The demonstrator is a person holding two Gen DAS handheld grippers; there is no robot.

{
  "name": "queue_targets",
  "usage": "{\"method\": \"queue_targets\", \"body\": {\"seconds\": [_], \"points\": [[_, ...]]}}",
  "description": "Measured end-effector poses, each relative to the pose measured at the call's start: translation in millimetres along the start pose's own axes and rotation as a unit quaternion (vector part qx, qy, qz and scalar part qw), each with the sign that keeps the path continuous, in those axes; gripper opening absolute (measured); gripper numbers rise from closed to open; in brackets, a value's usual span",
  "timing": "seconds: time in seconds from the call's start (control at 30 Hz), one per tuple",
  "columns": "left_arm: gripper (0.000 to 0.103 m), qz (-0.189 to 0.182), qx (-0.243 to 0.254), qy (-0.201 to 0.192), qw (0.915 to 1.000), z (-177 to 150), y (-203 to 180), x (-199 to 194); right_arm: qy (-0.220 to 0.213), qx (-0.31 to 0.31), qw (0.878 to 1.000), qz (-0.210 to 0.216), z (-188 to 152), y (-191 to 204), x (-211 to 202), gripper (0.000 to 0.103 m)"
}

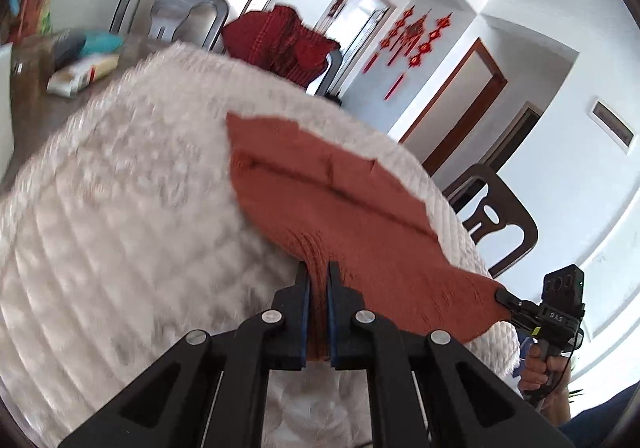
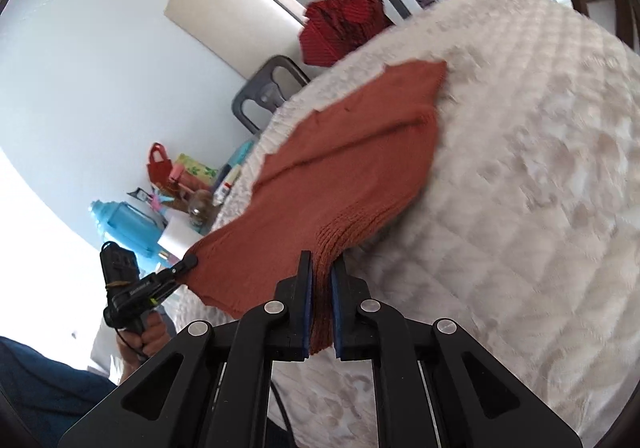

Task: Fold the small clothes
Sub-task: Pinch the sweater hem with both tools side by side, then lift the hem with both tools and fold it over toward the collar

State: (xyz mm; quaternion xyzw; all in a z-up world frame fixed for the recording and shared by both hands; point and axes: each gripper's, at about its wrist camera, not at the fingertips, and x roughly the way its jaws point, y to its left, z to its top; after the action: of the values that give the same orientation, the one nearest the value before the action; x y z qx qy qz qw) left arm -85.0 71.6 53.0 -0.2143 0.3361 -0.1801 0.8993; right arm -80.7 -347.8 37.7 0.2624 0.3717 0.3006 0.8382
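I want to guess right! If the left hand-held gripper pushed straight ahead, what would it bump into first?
Probably more of the rust-red knitted garment that the left hand-held gripper already pinches; it stretches ahead over the white quilted cover. Depth is hard to judge in this view.

The quilted white cover (image 1: 120, 208) lies bare around the rust knit garment (image 1: 320, 184); boxes (image 1: 84, 74) crowd its far-left edge.

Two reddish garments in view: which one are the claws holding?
The plain rust-orange knit garment on the white quilted cover; both claws pinch its near edge. The darker red striped garment hangs untouched over a chair behind.
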Motion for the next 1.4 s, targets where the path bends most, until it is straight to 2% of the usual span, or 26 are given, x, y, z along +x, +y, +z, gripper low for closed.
{"method": "queue_targets", "body": {"seconds": [0.27,0.43,0.7,0.9,1.03,1.13,1.27,1.4], "points": [[0.008,-0.015,0.003,-0.056,0.9983,58.7,1.3,25.1,-0.059,-0.006,0.998,0.033,57.6,-1.8,13.8,0.007],[0.008,-0.006,-0.006,-0.061,0.9981,93.3,9.3,57.1,-0.073,-0.006,0.997,0.033,99.6,-9.5,34.5,0.007],[0.008,0.010,-0.023,-0.033,0.9992,129.8,25.8,119.9,-0.061,0.025,0.998,0.008,150.8,-38.1,83.0,0.007],[0.008,0.027,-0.048,0.005,0.9985,136.6,48.4,161.9,-0.040,0.072,0.997,-0.008,159.2,-69.8,110.2,0.008],[0.008,0.018,-0.062,0.017,0.9978,143.7,54.2,177.8,-0.035,0.098,0.995,-0.008,168.9,-82.5,120.2,0.008],[0.008,0.025,-0.072,0.037,0.9964,151.0,57.5,194.5,-0.028,0.113,0.993,-0.022,178.0,-89.6,128.9,0.008],[0.009,0.028,-0.119,0.067,0.9903,153.8,73.9,217.7,-0.010,0.157,0.987,-0.032,186.2,-108.4,145.8,0.008],[0.011,0.017,-0.141,0.059,0.9882,156.8,80.5,219.8,-0.013,0.177,0.984,-0.021,191.2,-114.8,151.0,0.012]]}}
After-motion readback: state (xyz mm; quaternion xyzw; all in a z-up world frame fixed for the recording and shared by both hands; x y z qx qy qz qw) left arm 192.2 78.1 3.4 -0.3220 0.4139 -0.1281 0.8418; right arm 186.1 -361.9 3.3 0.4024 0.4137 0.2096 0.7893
